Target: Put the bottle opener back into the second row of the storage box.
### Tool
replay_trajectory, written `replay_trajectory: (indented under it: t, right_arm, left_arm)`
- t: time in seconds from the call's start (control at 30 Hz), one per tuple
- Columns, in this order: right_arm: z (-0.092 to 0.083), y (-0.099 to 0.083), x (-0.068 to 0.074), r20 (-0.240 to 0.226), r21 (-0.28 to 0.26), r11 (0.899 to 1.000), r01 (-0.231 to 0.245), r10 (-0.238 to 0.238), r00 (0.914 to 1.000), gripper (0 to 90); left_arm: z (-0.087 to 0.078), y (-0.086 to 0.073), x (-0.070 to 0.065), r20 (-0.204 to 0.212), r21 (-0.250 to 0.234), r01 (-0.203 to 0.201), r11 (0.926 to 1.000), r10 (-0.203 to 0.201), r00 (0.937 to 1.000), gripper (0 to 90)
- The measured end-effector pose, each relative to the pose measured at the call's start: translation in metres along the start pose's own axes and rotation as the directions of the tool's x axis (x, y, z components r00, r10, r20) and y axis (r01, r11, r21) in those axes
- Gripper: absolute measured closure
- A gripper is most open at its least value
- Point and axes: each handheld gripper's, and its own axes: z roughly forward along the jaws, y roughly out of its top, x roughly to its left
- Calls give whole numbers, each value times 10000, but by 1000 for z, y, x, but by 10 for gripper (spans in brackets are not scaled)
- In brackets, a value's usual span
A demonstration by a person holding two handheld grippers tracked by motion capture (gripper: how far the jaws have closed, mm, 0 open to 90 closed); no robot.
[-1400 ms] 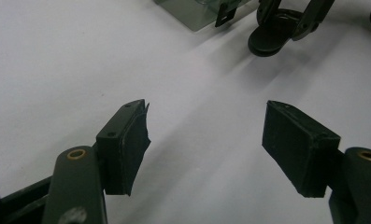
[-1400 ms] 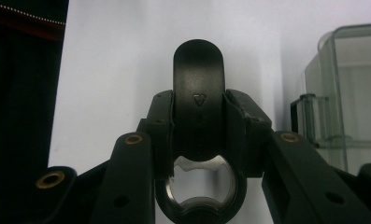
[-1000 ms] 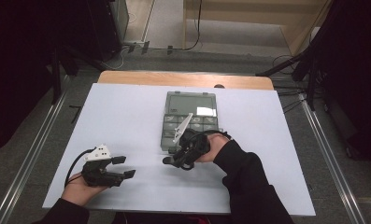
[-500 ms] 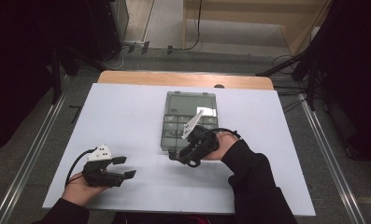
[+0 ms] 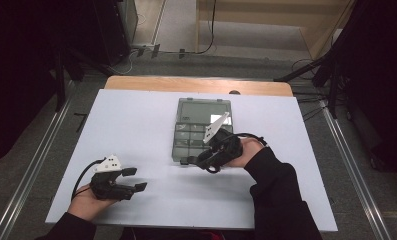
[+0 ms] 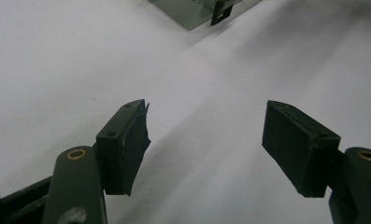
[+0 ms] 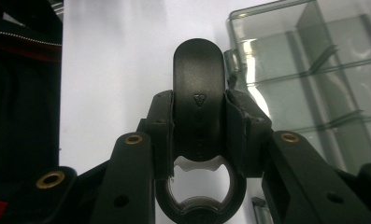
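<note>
Two pads, one smooth opener: slip risk beside the box

Two pads (image 7: 241,135) of the right tool (image 7: 198,128) clamp a black bottle opener (image 7: 198,102) across its smooth handle, ring end back toward the hand. In the high view the right tool (image 5: 206,160) sits at the near edge of the clear compartment box (image 5: 201,112), with the opener's free end pointing past the box's near left corner.

The grip covers only a short stretch of the handle, so I judge a bump against the box wall or its latch (image 7: 231,63) could twist the opener between the pads or knock it loose. A hard nudge could also slide the light box across the table (image 5: 136,125).

Nearer the person and left of the box, the left tool (image 5: 132,179) rests with jaws wide and empty, too far off to steady anything.
</note>
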Motion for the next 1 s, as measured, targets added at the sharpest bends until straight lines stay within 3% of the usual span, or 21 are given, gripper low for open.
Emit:
replay_trajectory:
  t: [0.1, 0.3, 0.67, 1.0]
  right_arm:
    - [-4, -1, -2, 126, -141, 9999, 87, -85, 9999, 654]
    - [-7, -6, -14, 364, -234, 9996, -138, 147, 9992, 653]
    - [-14, -9, -22, 879, -345, 9986, -393, 422, 9952, 654]
    - [-11, -10, -29, 1306, -365, 9991, -209, 255, 9911, 654]
  left_arm:
    - [0, 0, 0, -30, 17, 2, 10000, -2, 10000, 312]
    - [0, -1, 0, -32, 36, 54, 10000, -54, 10000, 312]
    - [0, -2, 0, -53, 72, 33, 10000, -33, 10000, 312]
    - [1, -2, -1, -43, 78, -4, 10000, 4, 10000, 312]
